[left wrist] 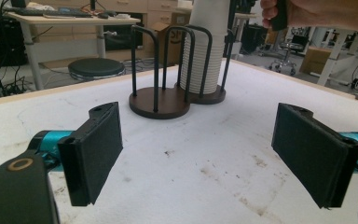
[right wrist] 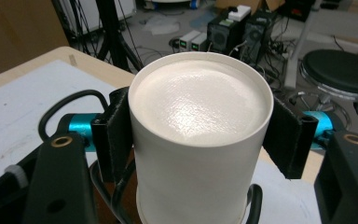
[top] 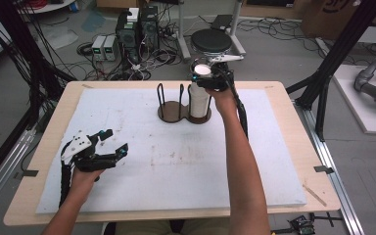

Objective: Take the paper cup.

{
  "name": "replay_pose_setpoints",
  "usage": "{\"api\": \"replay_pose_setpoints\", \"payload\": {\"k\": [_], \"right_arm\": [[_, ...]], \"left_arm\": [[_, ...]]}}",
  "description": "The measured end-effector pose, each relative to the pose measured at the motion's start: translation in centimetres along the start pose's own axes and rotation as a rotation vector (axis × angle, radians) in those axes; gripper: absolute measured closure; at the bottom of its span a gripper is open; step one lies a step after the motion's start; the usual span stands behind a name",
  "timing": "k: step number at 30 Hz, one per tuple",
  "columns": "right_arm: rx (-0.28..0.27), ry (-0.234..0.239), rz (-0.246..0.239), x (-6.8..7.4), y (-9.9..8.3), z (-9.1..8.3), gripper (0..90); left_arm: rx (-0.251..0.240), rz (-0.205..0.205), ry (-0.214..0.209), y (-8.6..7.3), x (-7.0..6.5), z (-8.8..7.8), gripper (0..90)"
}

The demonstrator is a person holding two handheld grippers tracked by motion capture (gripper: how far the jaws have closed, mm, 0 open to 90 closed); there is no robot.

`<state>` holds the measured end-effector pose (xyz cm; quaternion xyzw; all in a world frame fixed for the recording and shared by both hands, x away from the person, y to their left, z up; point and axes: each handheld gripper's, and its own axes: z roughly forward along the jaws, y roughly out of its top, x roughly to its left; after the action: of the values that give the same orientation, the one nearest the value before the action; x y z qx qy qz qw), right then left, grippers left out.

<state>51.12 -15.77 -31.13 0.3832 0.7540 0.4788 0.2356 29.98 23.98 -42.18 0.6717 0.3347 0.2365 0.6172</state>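
Right gripper (right wrist: 200, 140) is clamping the top cup of the white paper cup stack (top: 199, 100); both black pads are pressing on its wall in the right gripper view, upturned base facing the camera. The stack is sitting upside down in the right-hand bay of the dark-brown double-disc cup holder with black wire hoops (left wrist: 168, 100), at the far middle of the white foam mat (top: 176, 166). The holder's left-hand bay is sitting empty.

Step in hand, as I read it: grip is made, pulling one cup off the stack is not yet done. Next move is calling for a straight vertical lift along the hoops, so the cup is clearing the wires without tilting. Risk: two nested cups coming up together, or the holder lifting with them.

Left gripper (top: 108, 142) is hovering over the near-left of the mat, jaws standing wide apart, grasping nothing, pointing at the holder.
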Motion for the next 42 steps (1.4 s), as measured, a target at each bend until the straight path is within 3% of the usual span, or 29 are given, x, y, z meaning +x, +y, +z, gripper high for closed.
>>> {"api": "replay_pose_setpoints", "payload": {"k": [2,15,23,29,33,40,41,42], "right_arm": [[-0.052,0.006,-0.002,0.1,0.5,-0.8,33.5],[-0.175,0.008,-0.013,0.0,2.3,-4.3,34.3],[-0.232,0.006,-0.022,0.1,3.3,-6.7,34.4],[-0.241,0.024,-0.033,0.3,3.4,-8.6,34.4],[-0.238,0.074,-0.084,1.1,2.4,-10.7,34.3],[-0.226,0.119,-0.107,1.5,-0.1,-13.2,34.3],[-0.228,0.148,-0.116,1.7,-1.1,-14.0,34.3],[-0.222,0.148,-0.126,1.8,-1.6,-14.4,34.3]], "left_arm": [[-0.002,0.001,0.001,0.0,0.0,0.1,16.0],[-0.003,0.001,-0.002,0.0,0.0,0.1,16.1],[-0.003,-0.003,-0.005,0.0,0.0,0.0,16.1],[-0.013,-0.013,-0.031,-0.1,0.0,0.0,16.0],[-0.023,-0.017,-0.053,-0.1,-0.2,0.1,15.8],[-0.027,-0.006,-0.09,-0.1,-0.6,0.4,15.8],[-0.03,0.025,-0.078,0.0,-0.9,0.5,15.8],[-0.027,0.029,-0.094,0.0,-1.0,0.6,15.9]]}}
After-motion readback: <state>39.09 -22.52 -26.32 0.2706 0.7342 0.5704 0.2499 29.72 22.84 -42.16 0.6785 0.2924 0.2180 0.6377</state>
